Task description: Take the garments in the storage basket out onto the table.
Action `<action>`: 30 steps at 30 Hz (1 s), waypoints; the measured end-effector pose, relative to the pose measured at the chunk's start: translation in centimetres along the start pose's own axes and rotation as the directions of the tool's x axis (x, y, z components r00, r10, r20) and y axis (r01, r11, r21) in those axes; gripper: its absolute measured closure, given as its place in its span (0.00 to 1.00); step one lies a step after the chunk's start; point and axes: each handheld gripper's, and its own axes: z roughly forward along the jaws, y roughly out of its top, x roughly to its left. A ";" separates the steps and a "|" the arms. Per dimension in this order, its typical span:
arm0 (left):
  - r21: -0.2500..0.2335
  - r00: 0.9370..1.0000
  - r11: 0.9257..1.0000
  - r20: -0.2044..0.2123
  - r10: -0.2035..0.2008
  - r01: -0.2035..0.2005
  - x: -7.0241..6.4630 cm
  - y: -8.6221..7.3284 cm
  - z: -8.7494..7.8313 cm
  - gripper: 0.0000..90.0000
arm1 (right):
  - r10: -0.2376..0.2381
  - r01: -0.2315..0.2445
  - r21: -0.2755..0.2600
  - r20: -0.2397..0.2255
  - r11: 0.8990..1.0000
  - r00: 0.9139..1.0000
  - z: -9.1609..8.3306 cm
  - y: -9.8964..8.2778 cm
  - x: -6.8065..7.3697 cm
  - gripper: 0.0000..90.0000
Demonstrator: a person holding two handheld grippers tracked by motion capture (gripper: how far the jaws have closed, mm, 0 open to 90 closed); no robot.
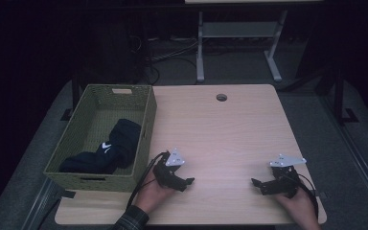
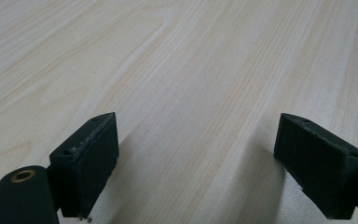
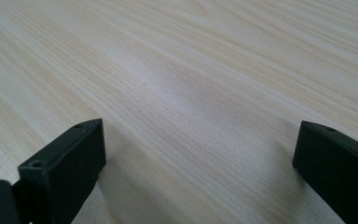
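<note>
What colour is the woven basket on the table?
Olive green basket, clearest in the high view.

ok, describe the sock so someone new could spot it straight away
Start at the wooden table and go to its left edge, where a green woven basket stands. The sock lies inside, toward the near end. It is dark navy, crumpled, with a small white mark, and it is the one thing in the basket.

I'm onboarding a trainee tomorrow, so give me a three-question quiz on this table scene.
1. True or false: both grippers hold something.
2. What lies in the green basket?
3. Which gripper is nearer the basket: A left, B right?

Key:
1. False; the left gripper and right gripper have open, empty jaws above bare table.
2. Dark socks.
3. A.
</note>
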 end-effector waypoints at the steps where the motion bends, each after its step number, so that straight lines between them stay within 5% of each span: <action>1: 0.000 1.000 1.000 0.000 0.000 0.000 0.0 0.0 0.0 0.15 | 0.000 0.000 0.000 0.000 1.000 1.000 0.0 0.0 0.0 0.02; 17: -0.001 1.000 1.000 -0.017 -0.016 0.016 -0.3 0.1 0.1 0.15 | 0.005 -0.005 0.001 0.000 1.000 1.000 0.0 0.0 0.0 0.02; 30: 0.085 1.000 0.996 -0.020 -0.016 0.017 -0.3 0.9 -0.2 0.16 | 0.006 -0.006 0.004 0.006 1.000 1.000 -0.1 0.0 0.1 0.02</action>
